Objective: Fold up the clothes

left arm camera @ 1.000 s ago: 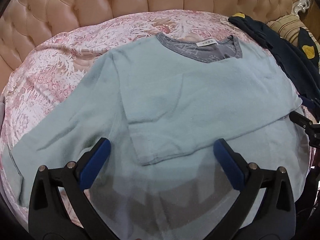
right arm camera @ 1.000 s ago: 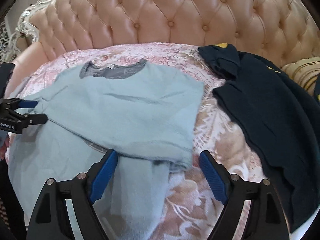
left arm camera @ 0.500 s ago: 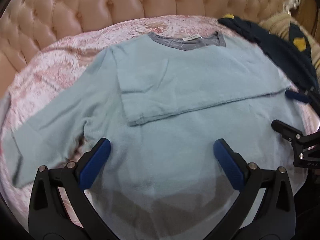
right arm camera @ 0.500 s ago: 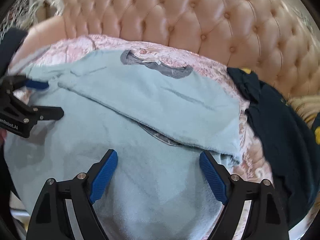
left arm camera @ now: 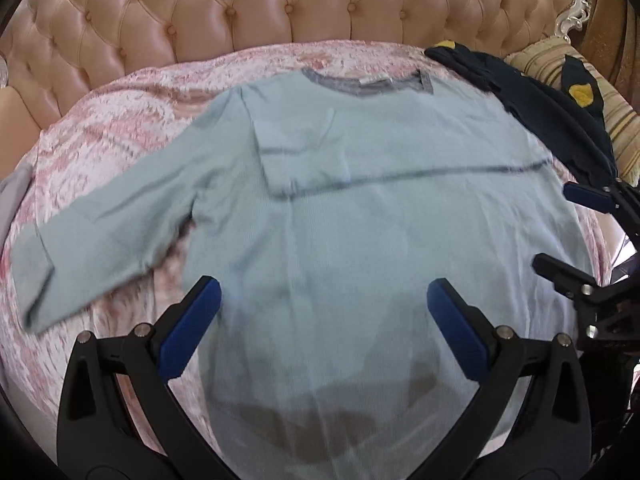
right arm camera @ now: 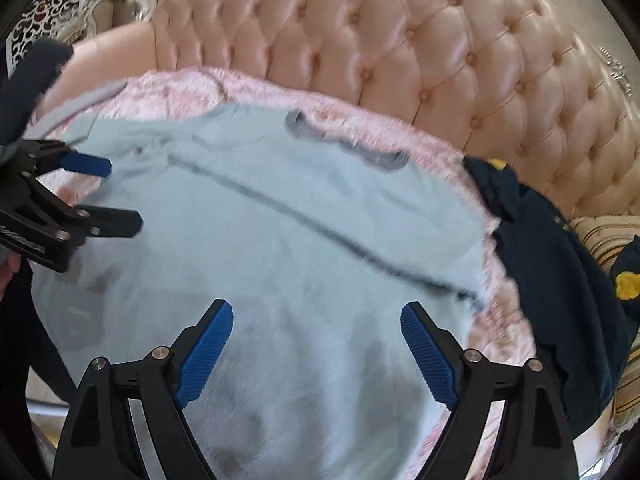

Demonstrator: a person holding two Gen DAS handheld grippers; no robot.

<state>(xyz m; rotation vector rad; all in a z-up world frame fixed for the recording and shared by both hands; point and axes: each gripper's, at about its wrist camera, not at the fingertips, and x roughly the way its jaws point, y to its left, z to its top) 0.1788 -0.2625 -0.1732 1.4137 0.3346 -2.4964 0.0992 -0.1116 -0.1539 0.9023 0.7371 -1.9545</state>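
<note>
While both grippers, left gripper [left arm camera: 323,328] and right gripper [right arm camera: 317,354], gape empty, the soft, light sweater [left arm camera: 360,208] invites pinching its outstretched sleeve [left arm camera: 108,232] at frame left.

Sweater [left arm camera: 360,220] hem cut off at btm edge; neck label unreadable, blurred.

Tufted peach sofa back [left arm camera: 280,4], pink patterned cover [left arm camera: 120,104] on seat, striped cushion [left arm camera: 624,120] at right
</note>
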